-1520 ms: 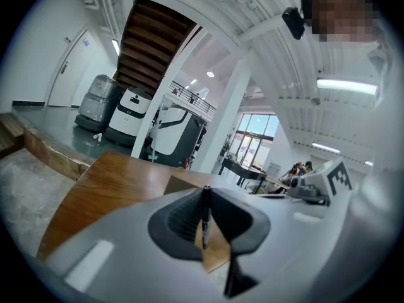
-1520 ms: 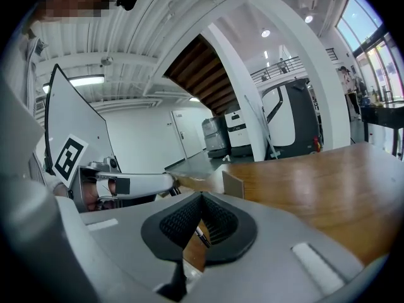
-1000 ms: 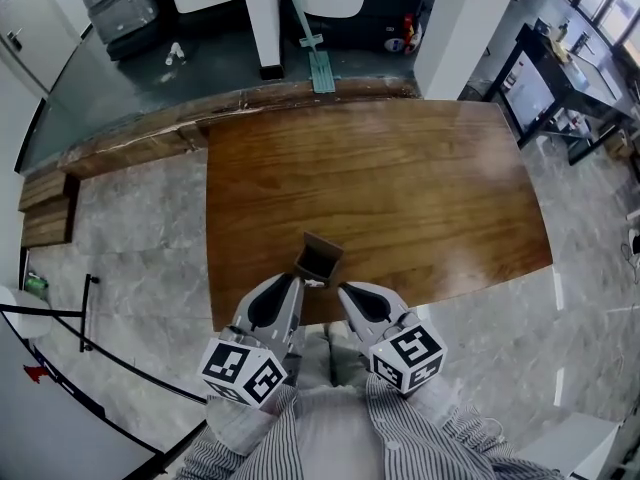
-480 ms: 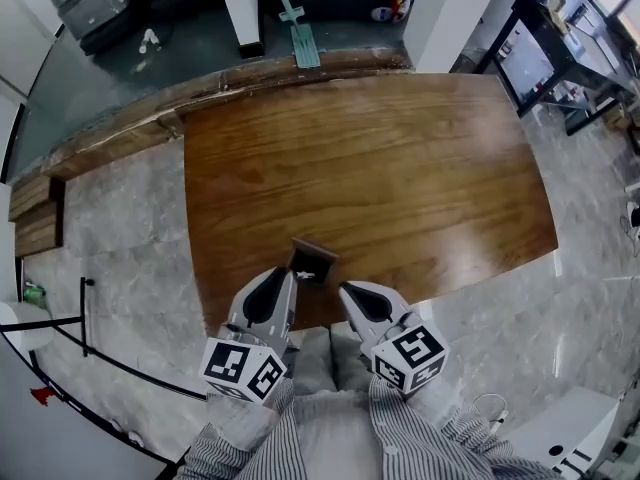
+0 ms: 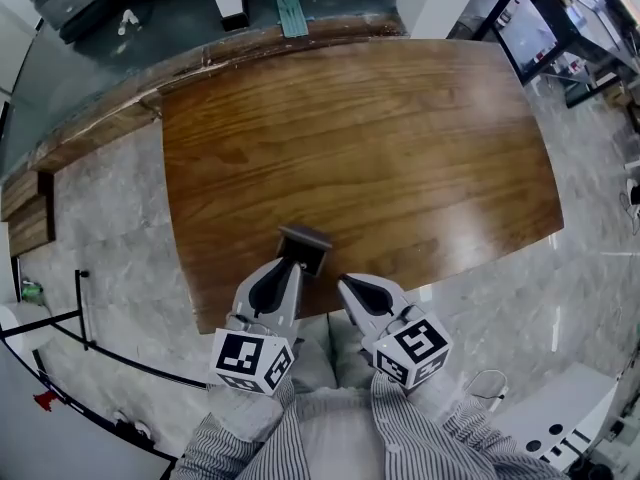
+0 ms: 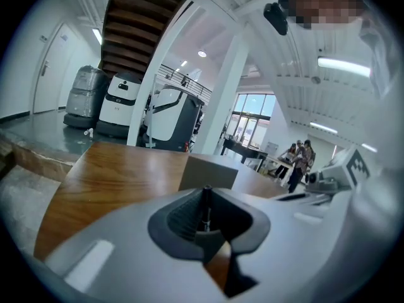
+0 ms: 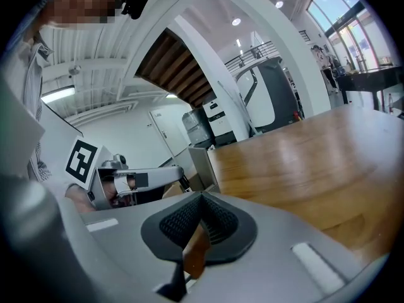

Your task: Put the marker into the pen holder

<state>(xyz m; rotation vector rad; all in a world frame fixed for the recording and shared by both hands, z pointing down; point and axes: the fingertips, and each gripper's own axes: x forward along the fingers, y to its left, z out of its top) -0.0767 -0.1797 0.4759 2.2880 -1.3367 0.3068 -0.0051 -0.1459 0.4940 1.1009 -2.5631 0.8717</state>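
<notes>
A small dark square pen holder (image 5: 304, 247) stands open-topped near the front edge of the wooden table (image 5: 380, 138). My left gripper (image 5: 290, 268) points at it from just below, its tips almost at the holder's near wall. It is shut on a thin dark marker (image 6: 205, 208) that stands upright between the pads. In the left gripper view the holder (image 6: 209, 172) appears as a grey box right behind the marker. My right gripper (image 5: 346, 286) is shut and holds nothing, a little right of the holder (image 7: 201, 165).
The table's front edge (image 5: 330, 303) runs just under both grippers, with grey marble floor (image 5: 110, 228) around it. A low wooden step (image 5: 120, 118) lies beyond the far edge. Cleaning machines (image 6: 123, 106) and a desk (image 5: 540, 28) stand farther off.
The head view has swung, so the table sits higher and further left in the picture. My left gripper's tip has come closer to the pen holder. The right gripper has hardly moved.
</notes>
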